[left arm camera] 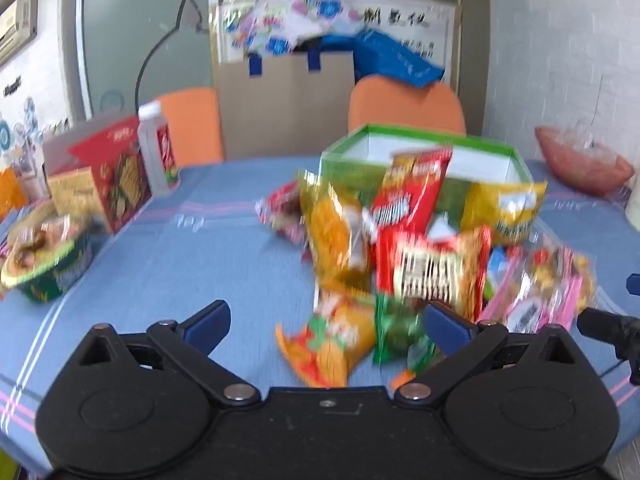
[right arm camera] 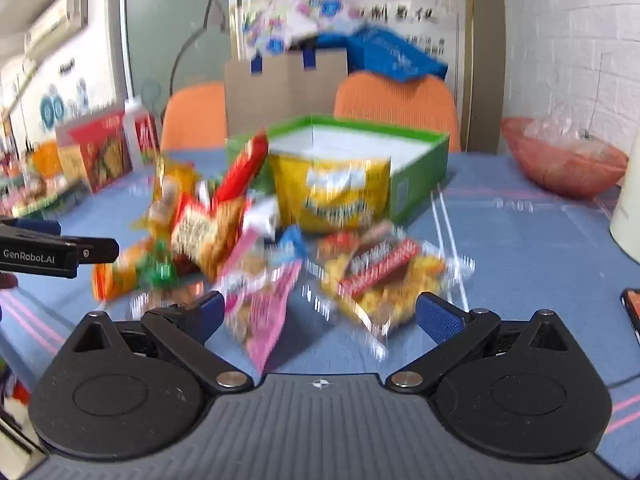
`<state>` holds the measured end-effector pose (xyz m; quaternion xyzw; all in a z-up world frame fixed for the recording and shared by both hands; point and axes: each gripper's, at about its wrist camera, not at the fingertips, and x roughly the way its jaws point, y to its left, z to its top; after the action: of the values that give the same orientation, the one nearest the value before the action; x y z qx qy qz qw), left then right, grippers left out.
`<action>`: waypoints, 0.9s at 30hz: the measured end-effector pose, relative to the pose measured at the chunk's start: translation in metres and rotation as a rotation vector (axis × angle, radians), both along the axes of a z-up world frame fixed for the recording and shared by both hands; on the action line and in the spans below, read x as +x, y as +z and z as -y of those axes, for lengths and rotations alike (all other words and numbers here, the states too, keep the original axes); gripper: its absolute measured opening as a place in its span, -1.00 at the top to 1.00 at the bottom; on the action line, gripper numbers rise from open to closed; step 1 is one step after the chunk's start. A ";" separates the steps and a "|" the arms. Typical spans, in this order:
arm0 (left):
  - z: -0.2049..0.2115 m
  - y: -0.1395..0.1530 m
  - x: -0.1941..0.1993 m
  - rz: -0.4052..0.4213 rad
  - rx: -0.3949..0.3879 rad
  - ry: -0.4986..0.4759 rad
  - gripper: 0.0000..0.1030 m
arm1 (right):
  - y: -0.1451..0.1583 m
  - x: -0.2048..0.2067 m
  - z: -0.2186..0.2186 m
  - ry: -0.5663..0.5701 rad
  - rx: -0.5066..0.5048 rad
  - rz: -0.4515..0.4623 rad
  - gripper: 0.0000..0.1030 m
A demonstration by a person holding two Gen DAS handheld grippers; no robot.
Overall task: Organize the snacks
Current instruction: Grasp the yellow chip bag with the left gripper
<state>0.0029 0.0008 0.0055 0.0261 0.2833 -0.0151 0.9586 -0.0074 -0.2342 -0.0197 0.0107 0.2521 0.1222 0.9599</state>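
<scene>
A pile of snack packets lies on the blue tablecloth in front of an open green box [left arm camera: 344,152] [right arm camera: 420,160]. My left gripper [left arm camera: 326,322] is open and empty, just short of an orange packet [left arm camera: 332,344] and a green packet [left arm camera: 396,328]. A red noodle packet [left arm camera: 436,268], a red chip bag [left arm camera: 408,196] and a yellow bag [left arm camera: 504,208] lie beyond. My right gripper [right arm camera: 318,314] is open and empty over a pink packet [right arm camera: 264,320] and a clear yellow-and-red packet [right arm camera: 380,276]. The yellow bag [right arm camera: 336,196] leans on the box. Both views are blurred.
A red carton [left arm camera: 116,176], a white bottle [left arm camera: 156,152] and a noodle bowl [left arm camera: 44,256] stand at the left. A pink bowl [right arm camera: 560,160] and a white jug [right arm camera: 628,208] are at the right. Orange chairs [left arm camera: 404,104] stand behind the table. The other gripper shows at the left [right arm camera: 60,252].
</scene>
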 end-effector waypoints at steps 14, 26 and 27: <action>0.068 0.024 0.082 -0.076 -0.186 -0.384 -1.00 | -0.006 0.074 0.031 0.064 -0.005 0.062 -1.00; 0.110 -0.010 0.159 -0.223 -0.127 -0.434 -0.81 | -0.019 0.125 0.025 0.186 -0.015 0.006 -1.00; 0.111 -0.013 0.163 -0.246 -0.136 -0.444 -0.74 | -0.022 0.127 0.024 0.192 -0.010 -0.006 -1.00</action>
<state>0.1658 -0.1105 -0.0070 0.0211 0.3835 -0.2471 0.8896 0.1195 -0.2583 -0.0415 -0.0180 0.2556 0.2121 0.9430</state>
